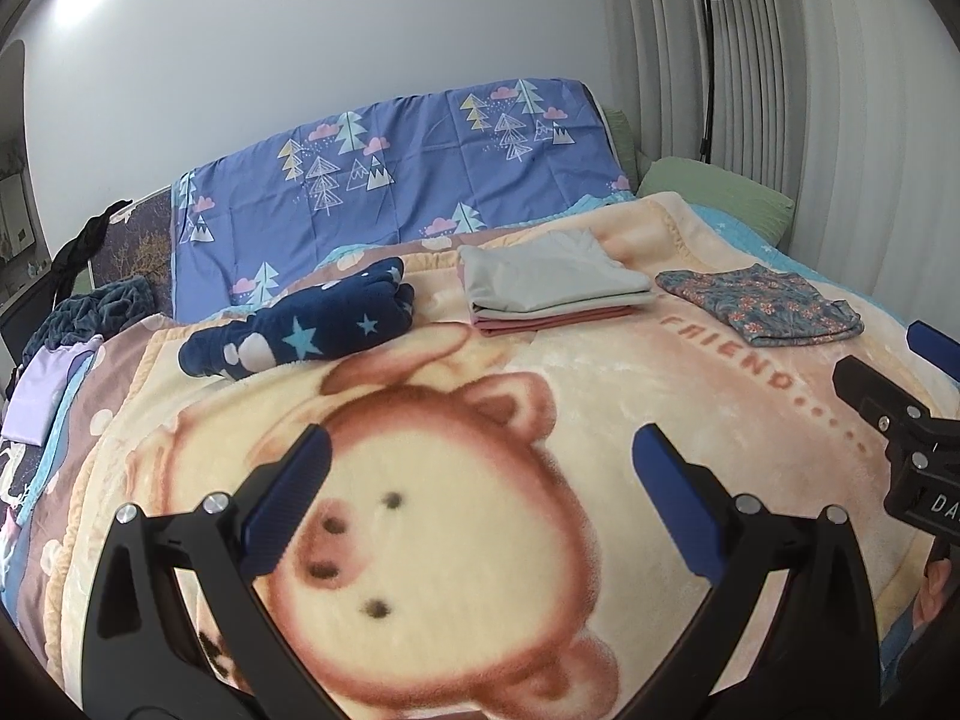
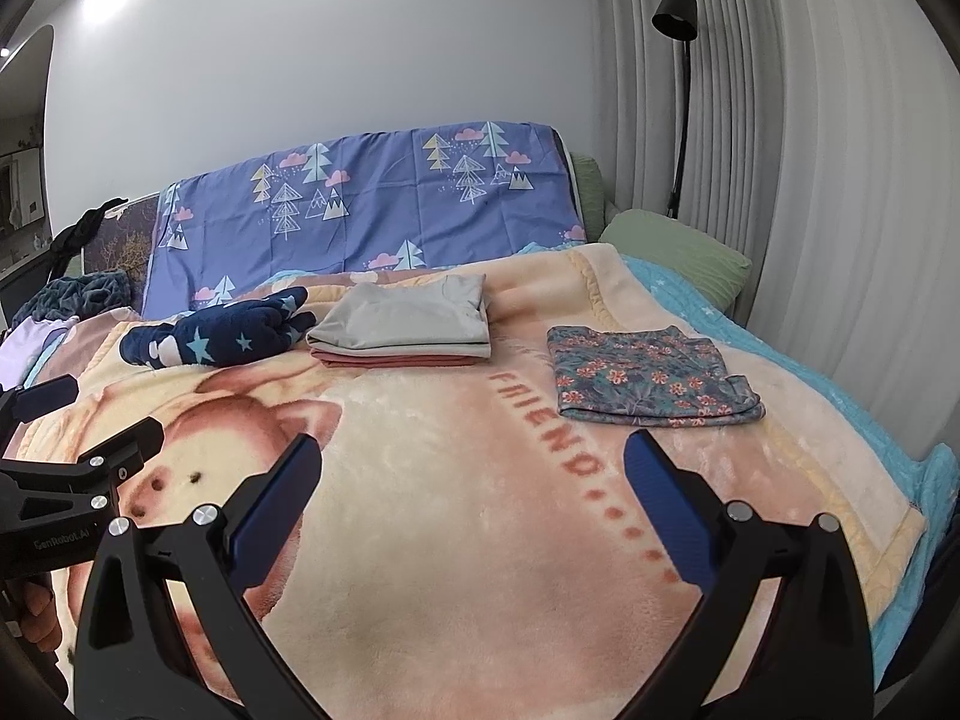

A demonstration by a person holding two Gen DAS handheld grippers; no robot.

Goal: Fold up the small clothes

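Both wrist views ride low over the bear blanket (image 1: 456, 540), facing the purple tree-print sheet (image 1: 408, 180) and wall. Left view sits further left, over the bear's face; right view over the "FRIEND" lettering. Shared: folded grey-pink stack (image 2: 408, 324), floral garment (image 2: 648, 378), floor lamp (image 2: 675, 18).

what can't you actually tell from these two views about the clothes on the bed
- Pink garment: both views; the grey folded garment covers all but its edge.
- Dark blue star-print fleece: bunched up, so its type and fold are unclear.
- Heap at the left edge: fisheye rim distorts it; pieces cannot be counted.
- Floral garment: folded, type unclear.
- Left gripper and right gripper: open, empty.
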